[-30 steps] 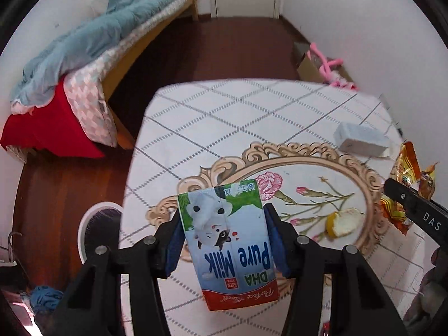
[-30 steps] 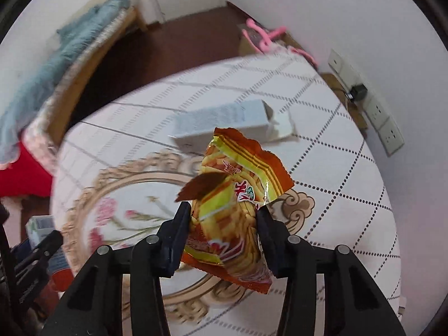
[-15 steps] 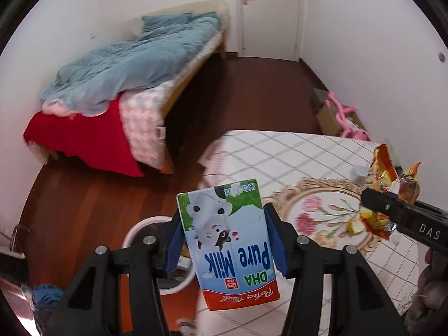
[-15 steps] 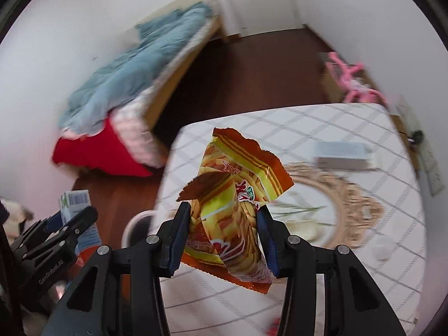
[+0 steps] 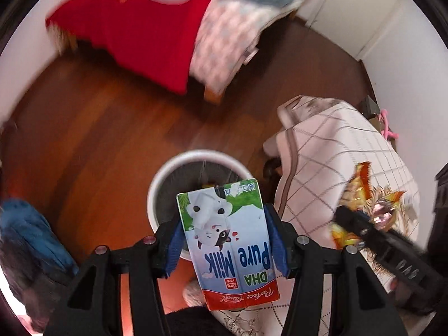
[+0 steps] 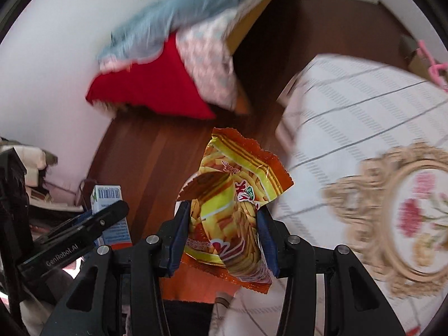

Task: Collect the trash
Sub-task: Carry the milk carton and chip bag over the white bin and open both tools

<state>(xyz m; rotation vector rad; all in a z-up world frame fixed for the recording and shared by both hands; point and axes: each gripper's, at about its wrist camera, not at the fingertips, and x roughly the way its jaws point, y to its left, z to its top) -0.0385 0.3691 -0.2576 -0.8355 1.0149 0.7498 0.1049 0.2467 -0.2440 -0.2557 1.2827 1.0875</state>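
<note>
Left wrist view: the left gripper [image 5: 225, 245] has its jaws closed on a milk carton [image 5: 228, 240], the blue pads pressing its two narrow sides. The carton's long axis runs straight out along the fingers, away from the camera, and its printing reads upside down, with the red band nearest the camera and the green end farthest from it. That far end overlaps the near rim of a white trash bin [image 5: 168, 173] standing on the wooden floor [image 5: 98, 128], just beside the table [image 5: 350, 151] with its checked cloth. At the right edge the right gripper [image 5: 361, 224] shows from the side, with a snack wrapper [image 5: 361, 182] sticking out of it.

Right wrist view: the right gripper [image 6: 224, 235] has its jaws clamped on the orange and yellow snack wrapper [image 6: 235, 212], which is crumpled and pinched at its lower half. Its long axis also points forward along the fingers, leaning a little to the right, the torn serrated end farthest from the camera. The wrapper hangs over the floor [image 6: 156, 156] close to the table edge [image 6: 347, 117]. At lower left the left gripper [image 6: 92, 224] appears, with the carton [image 6: 107, 198] held in it, barcode end upward. A bed [image 6: 173, 64] with red and blue covers lies beyond, blurred.
</note>
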